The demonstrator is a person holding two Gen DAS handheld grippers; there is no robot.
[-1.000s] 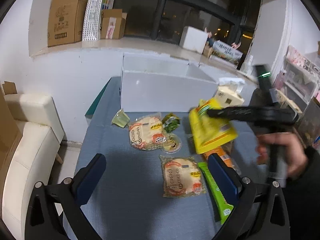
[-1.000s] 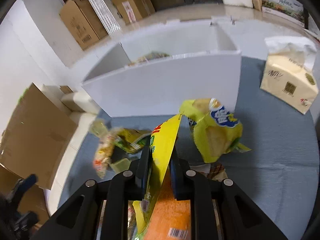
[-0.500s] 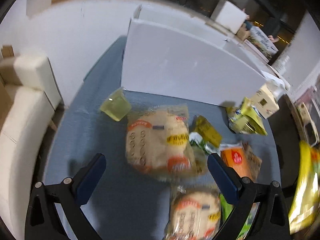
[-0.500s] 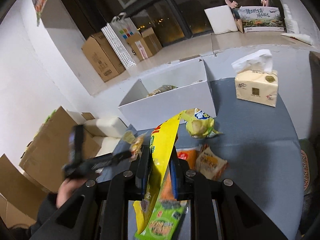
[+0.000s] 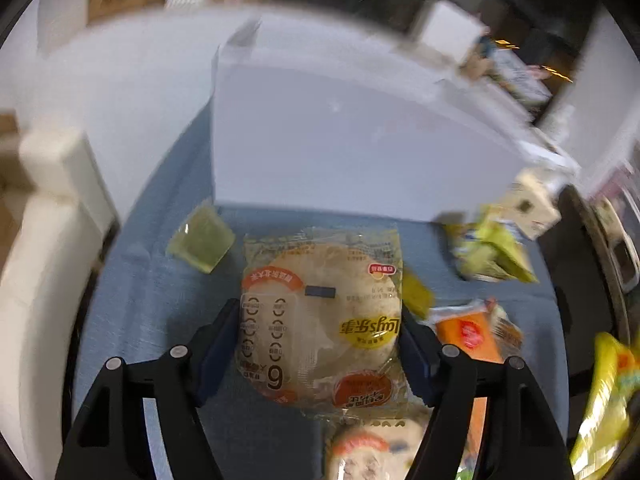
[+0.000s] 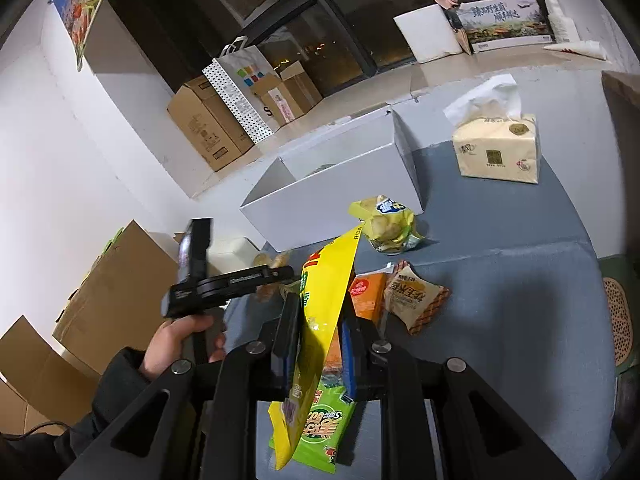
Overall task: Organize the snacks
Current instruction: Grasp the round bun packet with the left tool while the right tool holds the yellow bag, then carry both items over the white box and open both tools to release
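Closing in on the bun pack (image 5: 320, 320) mid-bench, just in front of the white box (image 5: 340, 148), the left gripper (image 5: 316, 344) has its jaws narrowing around it, pads at the edges, likely for boxing. The right gripper (image 6: 320, 336) is clamped on a yellow bag (image 6: 320, 320), lifted clear.

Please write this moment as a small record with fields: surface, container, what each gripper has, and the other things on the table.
surface: blue-grey table
container: white box, open top, at the far side of the table
left gripper: fingers have just been closing, one on each side of a round flatbread pack that lies on the table; grip not confirmed
right gripper: shut on a yellow snack bag, lifted
loose snacks: yellow chip bag, orange pack, green jelly cup
not a snack: tissue pack
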